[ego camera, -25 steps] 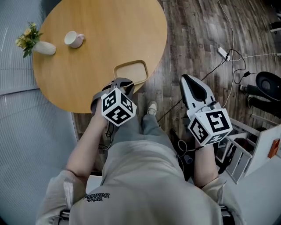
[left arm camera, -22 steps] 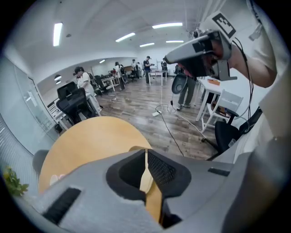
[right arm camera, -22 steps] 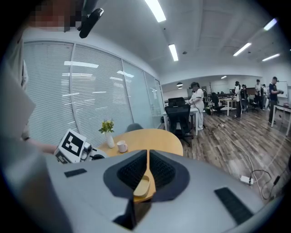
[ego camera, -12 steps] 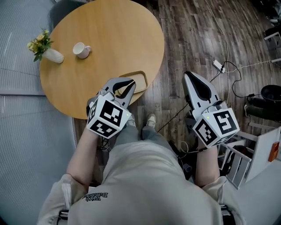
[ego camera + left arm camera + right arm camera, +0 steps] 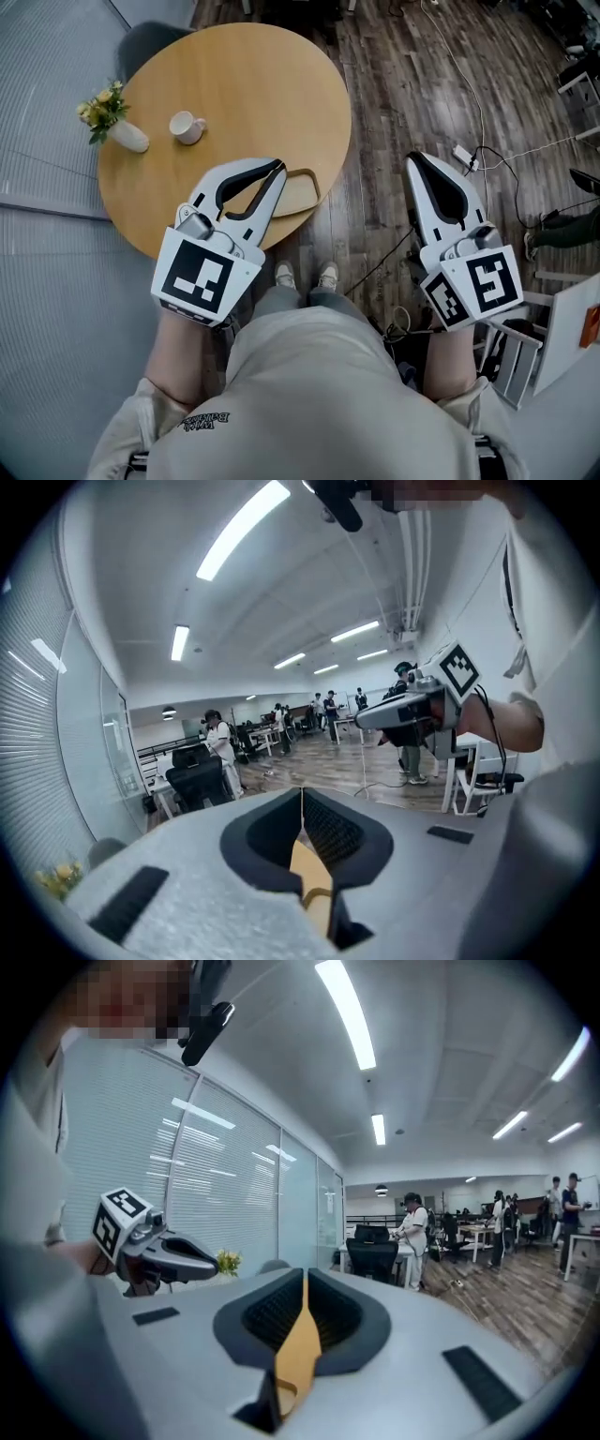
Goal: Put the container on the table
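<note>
Both grippers have risen toward the camera since the earlier frames, and the left gripper point(image 5: 277, 169) has lifted clear of the container point(image 5: 302, 193). The container lies flat on the round table point(image 5: 234, 75) at its near edge. Each gripper, the right gripper point(image 5: 413, 159) included, has its jaws pressed together on nothing.

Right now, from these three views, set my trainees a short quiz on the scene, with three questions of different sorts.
1. True or false: the mug stands beside the flower vase.
2. The jaws of the left gripper and right gripper are: A both shut and empty; B both wide open; C one shut, one open.
3. Fill in: the container lies at the round table's near ___.
Key: 1 true; 2 A; 3 edge.
</note>
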### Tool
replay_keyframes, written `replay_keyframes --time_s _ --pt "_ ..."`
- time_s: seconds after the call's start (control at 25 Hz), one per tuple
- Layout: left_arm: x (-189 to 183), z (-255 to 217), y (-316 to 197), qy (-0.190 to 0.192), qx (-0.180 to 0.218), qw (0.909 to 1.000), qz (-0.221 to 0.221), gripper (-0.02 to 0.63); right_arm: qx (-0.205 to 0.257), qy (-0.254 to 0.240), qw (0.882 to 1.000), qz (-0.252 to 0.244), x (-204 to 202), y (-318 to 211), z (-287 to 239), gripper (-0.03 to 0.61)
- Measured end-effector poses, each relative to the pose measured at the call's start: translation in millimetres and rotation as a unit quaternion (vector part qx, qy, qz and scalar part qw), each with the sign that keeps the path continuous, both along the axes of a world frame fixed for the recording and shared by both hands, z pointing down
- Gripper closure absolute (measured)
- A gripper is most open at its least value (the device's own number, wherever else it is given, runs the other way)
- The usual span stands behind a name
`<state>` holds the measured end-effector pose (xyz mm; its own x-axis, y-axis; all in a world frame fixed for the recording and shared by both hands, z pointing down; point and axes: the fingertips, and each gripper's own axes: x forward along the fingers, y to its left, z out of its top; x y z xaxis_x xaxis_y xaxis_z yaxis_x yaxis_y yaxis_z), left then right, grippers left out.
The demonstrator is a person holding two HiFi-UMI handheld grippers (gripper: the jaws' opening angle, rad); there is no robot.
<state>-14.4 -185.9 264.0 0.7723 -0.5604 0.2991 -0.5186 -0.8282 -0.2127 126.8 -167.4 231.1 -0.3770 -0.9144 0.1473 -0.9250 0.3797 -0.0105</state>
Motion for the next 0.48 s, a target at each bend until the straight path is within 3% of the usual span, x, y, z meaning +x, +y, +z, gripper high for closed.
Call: replay_keyframes --time_s 0.16,0.32,0.48 --pt "-12.9 -31.0 3.6 0.032 0.027 0.9989 -0.02 0.586 0.01 0.002 1.0 0.001 -3.4 5.4 -6.9 0.541" --pt "-29.0 -51.8 10.1 0.026 0.077 0.9957 -0.045 0.588 0.025 -0.016 1.0 -0.009 -8.5 17.0 -22.5 0.541" --pt "-34.3 -55.4 21.4 0.054 0.072 0.9943 -0.057 0.586 0.04 -0.025 0.999 -0.022 -15.2 26.9 -34.2 0.542"
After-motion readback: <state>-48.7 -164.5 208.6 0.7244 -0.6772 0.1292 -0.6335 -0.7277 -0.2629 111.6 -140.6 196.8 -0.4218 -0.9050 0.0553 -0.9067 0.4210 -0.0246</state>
